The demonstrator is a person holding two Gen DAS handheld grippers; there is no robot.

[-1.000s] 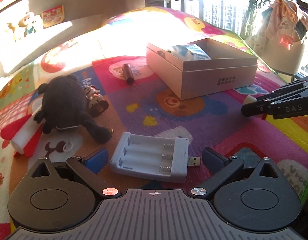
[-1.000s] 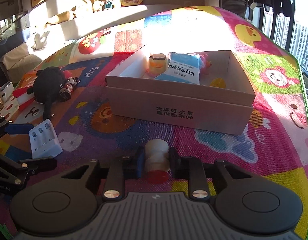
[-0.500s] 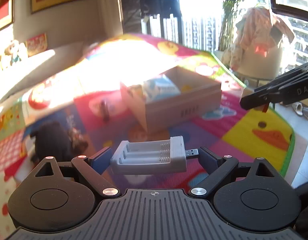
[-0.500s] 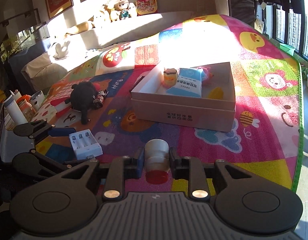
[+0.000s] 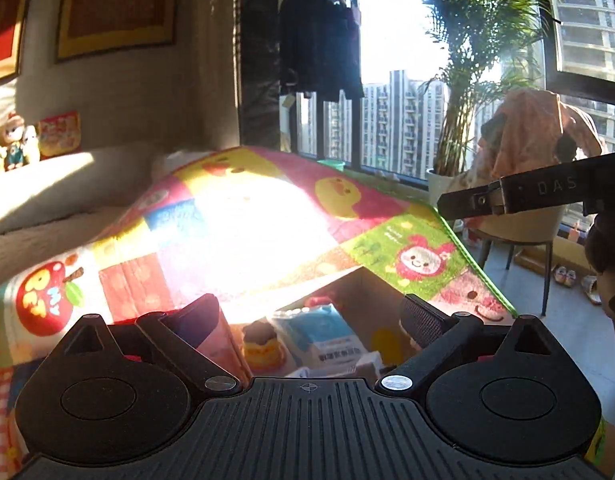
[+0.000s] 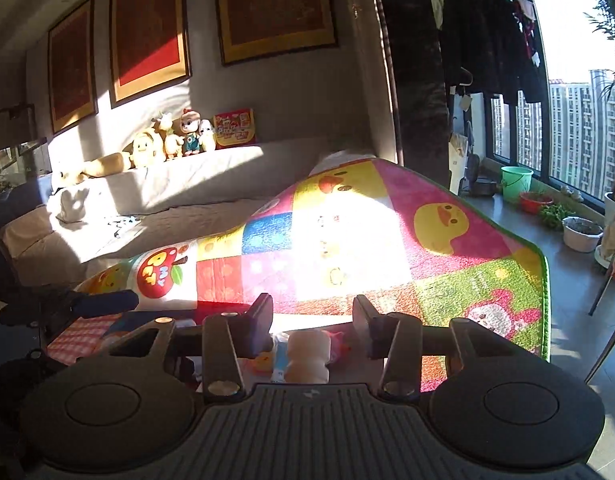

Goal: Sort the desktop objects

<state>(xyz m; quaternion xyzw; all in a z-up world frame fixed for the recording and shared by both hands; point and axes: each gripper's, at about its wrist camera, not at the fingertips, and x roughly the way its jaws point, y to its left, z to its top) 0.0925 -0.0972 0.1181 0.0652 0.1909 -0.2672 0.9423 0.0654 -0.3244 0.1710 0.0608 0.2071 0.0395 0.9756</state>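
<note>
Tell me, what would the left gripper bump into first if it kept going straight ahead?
Probably the cardboard box just below and ahead of the left gripper, or the blue packet inside it. Depth is hard to judge here.

Sunlit windows [image 5: 391,92], framed pictures [image 6: 275,8], grey sofa [image 6: 155,200].

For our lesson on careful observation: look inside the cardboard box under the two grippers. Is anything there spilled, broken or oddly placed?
Nothing looks spilled or broken. In the box, the blue packet, toy cake and pale bottle simply lie loose together, unarranged. Both the left gripper and right gripper hang open above them, holding nothing.
</note>
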